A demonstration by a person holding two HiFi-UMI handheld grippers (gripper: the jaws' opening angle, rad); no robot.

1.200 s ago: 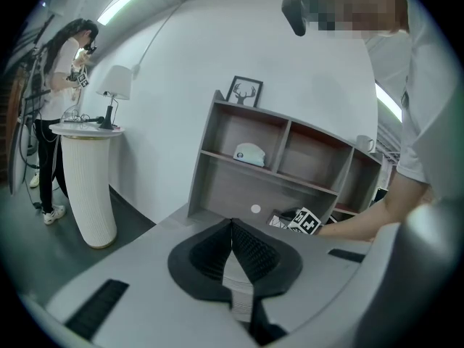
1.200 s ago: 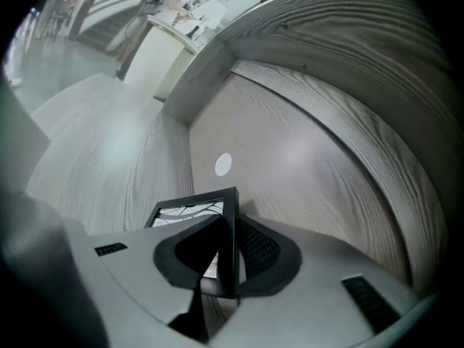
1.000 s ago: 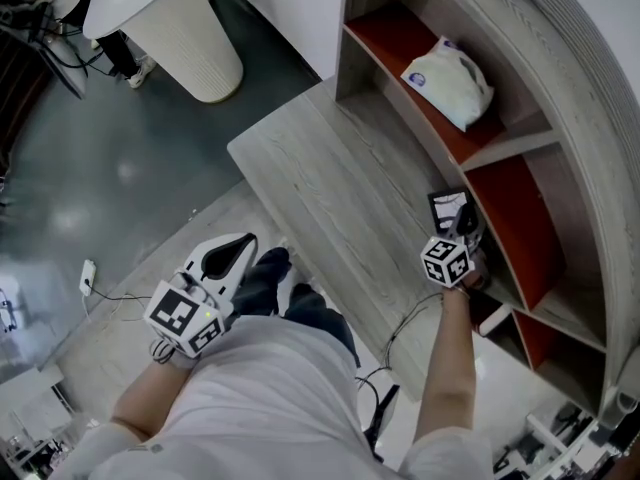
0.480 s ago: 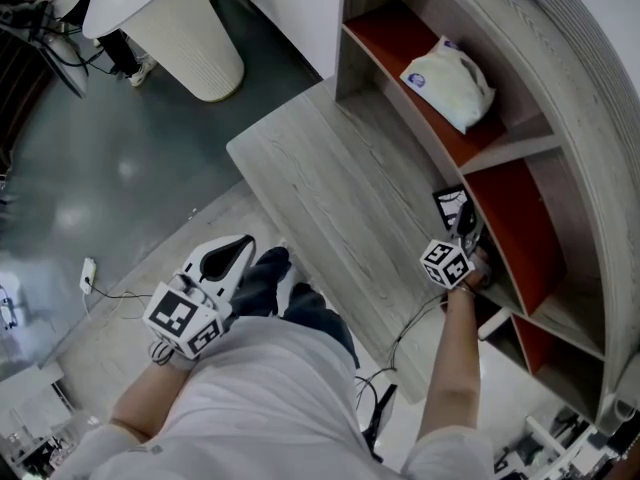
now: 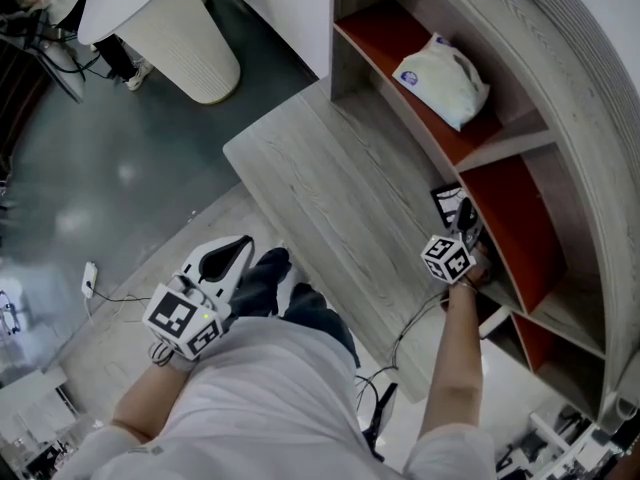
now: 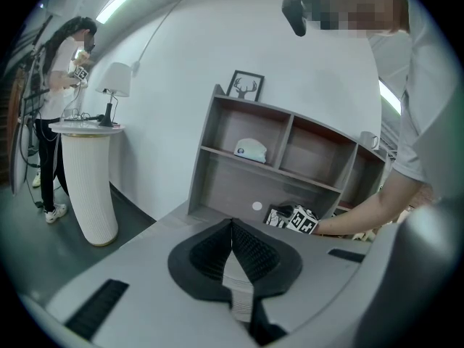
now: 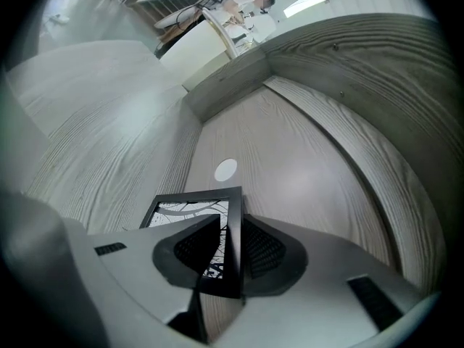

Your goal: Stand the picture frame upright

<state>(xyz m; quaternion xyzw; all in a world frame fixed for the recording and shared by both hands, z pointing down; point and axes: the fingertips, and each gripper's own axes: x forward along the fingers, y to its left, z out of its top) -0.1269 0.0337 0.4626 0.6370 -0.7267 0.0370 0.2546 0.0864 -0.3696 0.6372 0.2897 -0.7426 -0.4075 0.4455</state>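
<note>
Low in the middle, the right gripper (image 7: pixel 230 230) is opening off the picture frame (image 7: pixel 185 210)'s edge, which maybe leans and could flop flat.

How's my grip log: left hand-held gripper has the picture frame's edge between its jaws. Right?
No, the right hand-held gripper has the edge of the picture frame between its opening jaws; the right gripper view shows it.

A grey wood-grain counter (image 5: pixel 300 168) ran diagonally through the head view's middle, below a curved shelving unit (image 5: pixel 585 138) with red-orange backs at right. Dark glossy floor (image 5: pixel 110 168) and a white ribbed pedestal (image 5: pixel 190 43) filled the upper left.
</note>
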